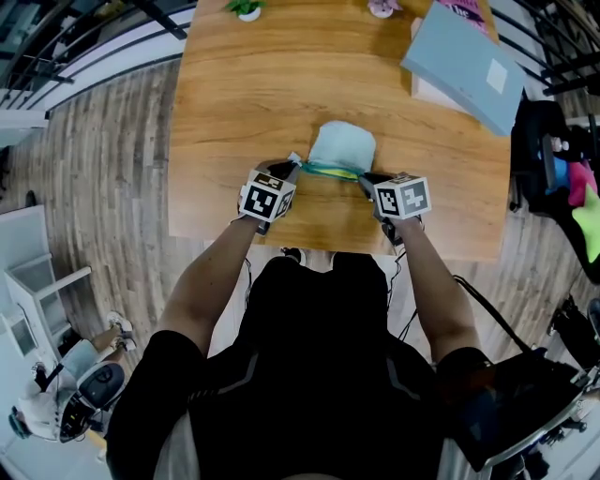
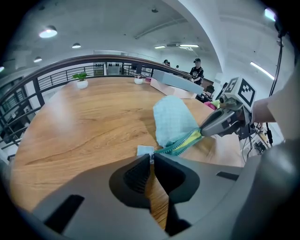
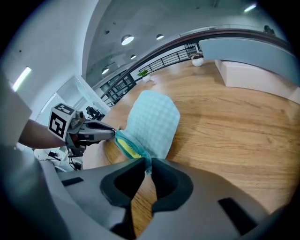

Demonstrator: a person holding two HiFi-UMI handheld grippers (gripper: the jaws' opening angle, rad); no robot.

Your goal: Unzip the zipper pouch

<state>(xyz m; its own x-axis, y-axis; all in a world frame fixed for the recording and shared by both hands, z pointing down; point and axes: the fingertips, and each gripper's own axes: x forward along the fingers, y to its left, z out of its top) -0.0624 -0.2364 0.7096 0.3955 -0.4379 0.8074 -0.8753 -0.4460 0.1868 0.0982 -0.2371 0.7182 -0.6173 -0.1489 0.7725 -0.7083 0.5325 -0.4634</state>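
A light blue checked zipper pouch [image 1: 342,145] lies on the wooden table [image 1: 244,84], its teal zipper [image 1: 330,170] along the near edge. The zipper gapes and shows yellow lining [image 2: 187,139]. My left gripper [image 1: 292,170] is pinched on the zipper's left end, beside a small pale tab [image 2: 145,150]; its tips [image 2: 151,159] meet on a thin piece there. At the pouch's [image 3: 152,119] right end, my right gripper [image 1: 364,180] is shut on the teal zipper edge [image 3: 148,164]. Each gripper shows in the other's view: the right gripper [image 2: 224,123] and the left gripper [image 3: 96,130].
A grey-blue flat box [image 1: 464,61] lies at the table's far right, with two small potted plants [image 1: 246,7] along the far edge. The table's near edge [image 1: 328,246] is just below the grippers. A railing [image 2: 56,77] and people [image 2: 196,70] stand beyond.
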